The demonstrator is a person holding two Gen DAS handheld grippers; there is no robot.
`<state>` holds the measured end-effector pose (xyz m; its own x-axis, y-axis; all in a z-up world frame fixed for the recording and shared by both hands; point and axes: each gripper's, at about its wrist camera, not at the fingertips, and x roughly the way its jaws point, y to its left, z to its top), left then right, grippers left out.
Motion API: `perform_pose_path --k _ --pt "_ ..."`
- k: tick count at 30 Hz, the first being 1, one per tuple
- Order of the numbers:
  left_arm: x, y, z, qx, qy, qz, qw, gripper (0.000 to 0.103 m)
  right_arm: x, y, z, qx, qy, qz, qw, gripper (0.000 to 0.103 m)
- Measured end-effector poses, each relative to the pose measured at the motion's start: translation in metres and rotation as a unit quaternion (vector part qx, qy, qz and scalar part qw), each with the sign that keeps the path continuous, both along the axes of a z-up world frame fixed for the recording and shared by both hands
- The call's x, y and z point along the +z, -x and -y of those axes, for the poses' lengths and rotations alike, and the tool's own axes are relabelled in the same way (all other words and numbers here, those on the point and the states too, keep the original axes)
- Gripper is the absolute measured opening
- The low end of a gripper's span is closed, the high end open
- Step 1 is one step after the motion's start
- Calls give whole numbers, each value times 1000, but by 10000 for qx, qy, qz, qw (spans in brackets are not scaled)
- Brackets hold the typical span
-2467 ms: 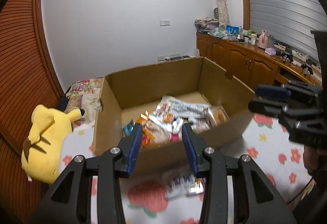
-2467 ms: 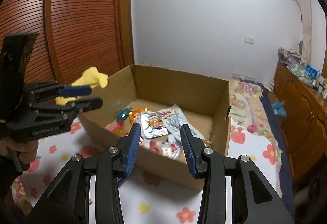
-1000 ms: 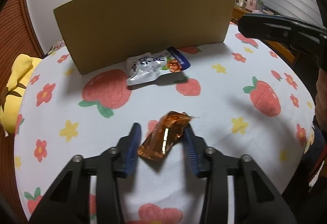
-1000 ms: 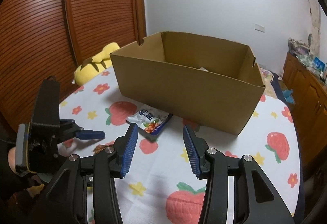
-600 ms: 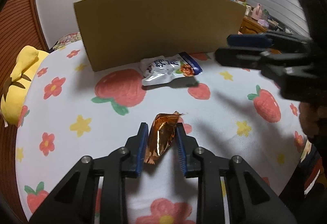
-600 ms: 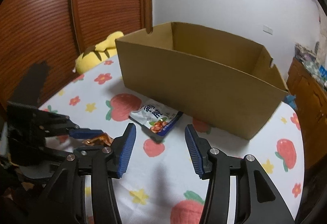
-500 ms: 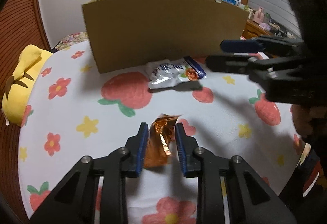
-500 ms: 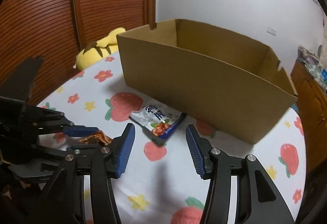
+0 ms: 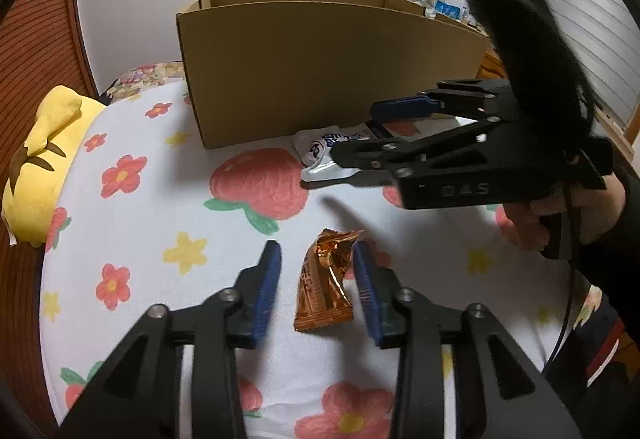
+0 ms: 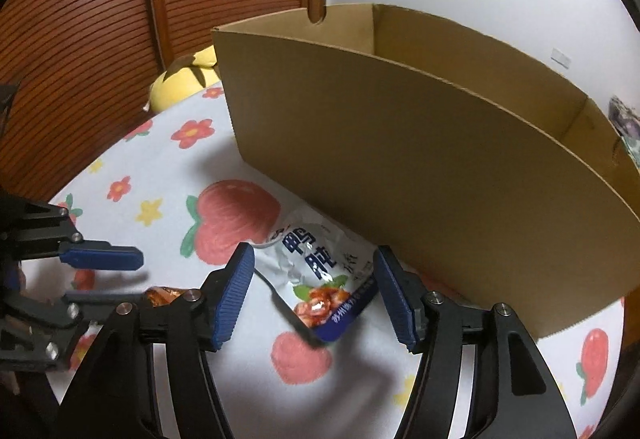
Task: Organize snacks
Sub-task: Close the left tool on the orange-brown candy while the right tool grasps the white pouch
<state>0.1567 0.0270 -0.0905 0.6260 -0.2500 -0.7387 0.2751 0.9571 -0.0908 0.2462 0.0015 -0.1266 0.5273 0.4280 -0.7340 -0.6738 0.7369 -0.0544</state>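
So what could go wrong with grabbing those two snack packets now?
The orange packet lies loose between the open left gripper's fingers, nearer the right one, so closing may pinch only a crinkly edge and let it slip. The white and blue packet lies flat on the tablecloth right beside the cardboard box; the open right gripper might bump the box wall or snag the cloth. The two grippers are also close together and might knock each other.

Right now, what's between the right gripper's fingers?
The white-and-blue snack pouch, flat on the tablecloth beside the cardboard box; right wrist view shows it, right gripper open.
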Motion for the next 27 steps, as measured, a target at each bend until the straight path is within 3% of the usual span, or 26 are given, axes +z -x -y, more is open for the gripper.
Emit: perform_pose_path --k 3,9,10,12,24,27 --pt "-3 -1 4 -97 38 -42 9999 45 -4 -4 -3 46 131 9 9999 68" --pt "-13 -11 12 -88 -203 -156 9996 44 -13 -10 -8 147 335 -55 9993 70" --pt "-16 -13 12 -73 -238 -207 9995 42 -15 -10 -9 166 354 -67 9992 70" --pt "-17 -15 12 -33 -300 -152 9994 24 -17 -11 -10 197 381 -86 9990 70" --pt "-8 -11 -16 262 73 -65 9996 20 -25 -20 -9 282 271 -349 9986 78" --pt "-3 -7 -18 276 78 12 9996 20 -22 -20 -7 324 221 -401 9984 64"
